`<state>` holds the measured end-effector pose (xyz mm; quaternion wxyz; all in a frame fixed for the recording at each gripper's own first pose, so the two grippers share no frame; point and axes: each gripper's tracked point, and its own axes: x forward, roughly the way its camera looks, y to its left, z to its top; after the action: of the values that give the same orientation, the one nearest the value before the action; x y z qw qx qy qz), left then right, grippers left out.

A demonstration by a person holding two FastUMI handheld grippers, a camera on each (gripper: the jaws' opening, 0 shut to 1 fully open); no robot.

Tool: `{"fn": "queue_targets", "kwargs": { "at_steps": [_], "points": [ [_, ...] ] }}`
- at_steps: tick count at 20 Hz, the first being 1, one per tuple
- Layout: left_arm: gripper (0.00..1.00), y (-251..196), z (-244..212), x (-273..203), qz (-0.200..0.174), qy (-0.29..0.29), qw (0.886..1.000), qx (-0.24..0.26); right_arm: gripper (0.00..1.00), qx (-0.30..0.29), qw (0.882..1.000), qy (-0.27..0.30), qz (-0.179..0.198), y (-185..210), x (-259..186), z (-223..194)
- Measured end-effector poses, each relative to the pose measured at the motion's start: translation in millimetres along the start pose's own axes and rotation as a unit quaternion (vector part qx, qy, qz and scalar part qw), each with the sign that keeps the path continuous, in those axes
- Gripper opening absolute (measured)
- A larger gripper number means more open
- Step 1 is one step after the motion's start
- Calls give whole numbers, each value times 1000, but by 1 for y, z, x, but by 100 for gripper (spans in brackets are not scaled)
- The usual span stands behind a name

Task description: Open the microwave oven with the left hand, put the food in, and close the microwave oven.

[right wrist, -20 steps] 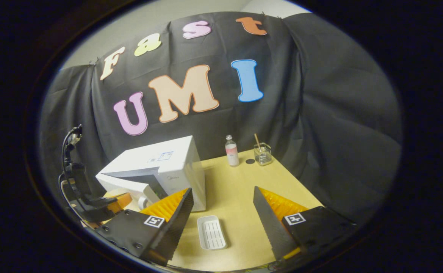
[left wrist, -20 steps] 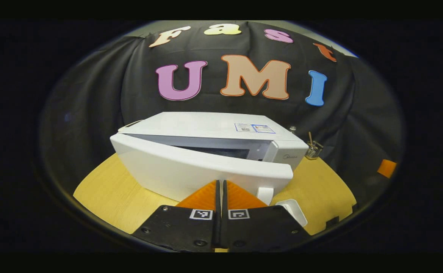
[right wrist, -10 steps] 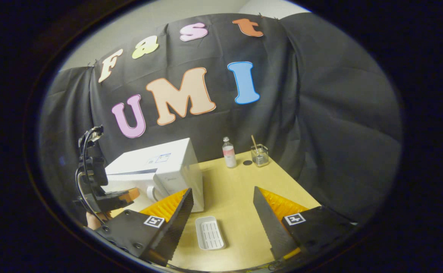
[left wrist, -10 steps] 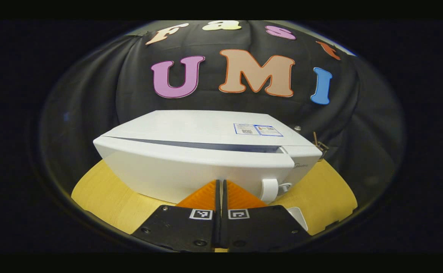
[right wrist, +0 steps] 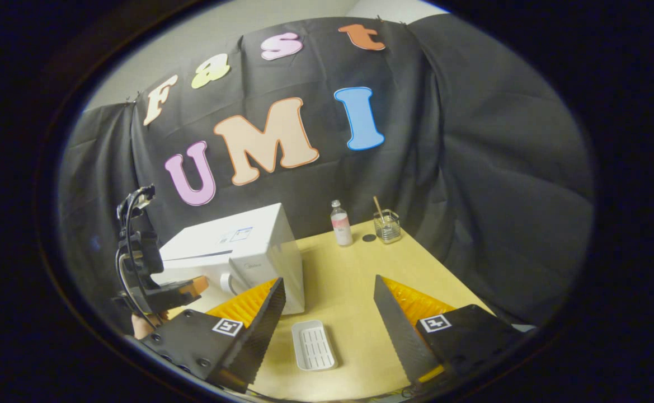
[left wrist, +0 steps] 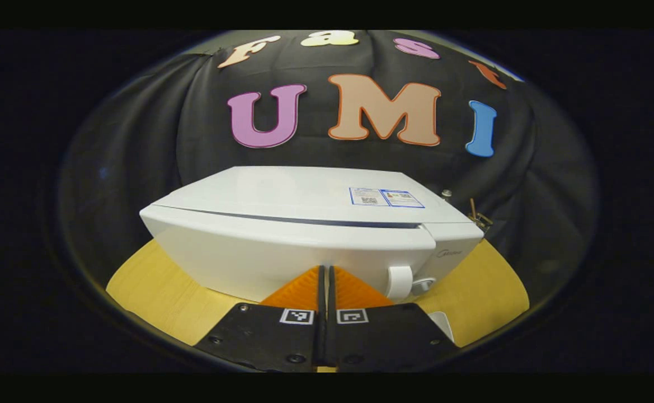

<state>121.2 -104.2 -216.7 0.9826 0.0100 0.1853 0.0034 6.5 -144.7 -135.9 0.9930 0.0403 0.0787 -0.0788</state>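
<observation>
Left tongs (left wrist: 325,280) are clenched tight, fingers pressed flat together with nothing between them, and the tips sit right up against the lower front of the microwave door (left wrist: 282,252); whether they actually touch it can't be told. Right tongs (right wrist: 327,305) are released, fingers spread wide apart and holding nothing, hanging over the surface (right wrist: 354,268).

Biggest thing in the scene is the white microwave oven (left wrist: 304,196). It stands on the yellow wooden surface (left wrist: 153,285) toward the left side, in front of the black cloth wall. Its door looks closed, with just a thin dark seam running along the top edge of the front. A label sticker (left wrist: 385,197) sits on top of the oven near its right end, and a white knob (left wrist: 399,281) sticks out low on the front, right of the left tongs.

In the right gripper view the left tongs show farther off at the oven's front, with a bit of the hand (right wrist: 142,324) below them.

On the surface between the right tongs' fingers lies a small white ribbed tray (right wrist: 313,345), apart from both fingers. At the far back edge stand a small bottle with a pink label (right wrist: 341,224), a dark round cap (right wrist: 368,238) just beside it, and a glass cup with a stick in it (right wrist: 387,225).
</observation>
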Motion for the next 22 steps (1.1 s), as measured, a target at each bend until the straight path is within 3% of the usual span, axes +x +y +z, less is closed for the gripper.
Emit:
{"fn": "queue_targets", "kwargs": {
  "at_steps": [5,17,18,19,22],
  "points": [
    [1,-1,2,0,2,-1,1000,-10,92,-9,1000,1,8,4,2,0],
    [1,1,10,8,14,-16,1000,-7,92,-13,1000,-3,-12,-19,-3,5],
    [0,3,3,5,18,4,1000,-16,92,-15,1000,-2,-14,-21,-3,5],
    [3,2,6,6,19,-1,1000,-19,92,-16,1000,-1,-15,-23,-5,4],
    [0,1,5,7,12,-4,1000,-21,92,-20,1000,-2,-11,-23,-9,6]
  ]
}}
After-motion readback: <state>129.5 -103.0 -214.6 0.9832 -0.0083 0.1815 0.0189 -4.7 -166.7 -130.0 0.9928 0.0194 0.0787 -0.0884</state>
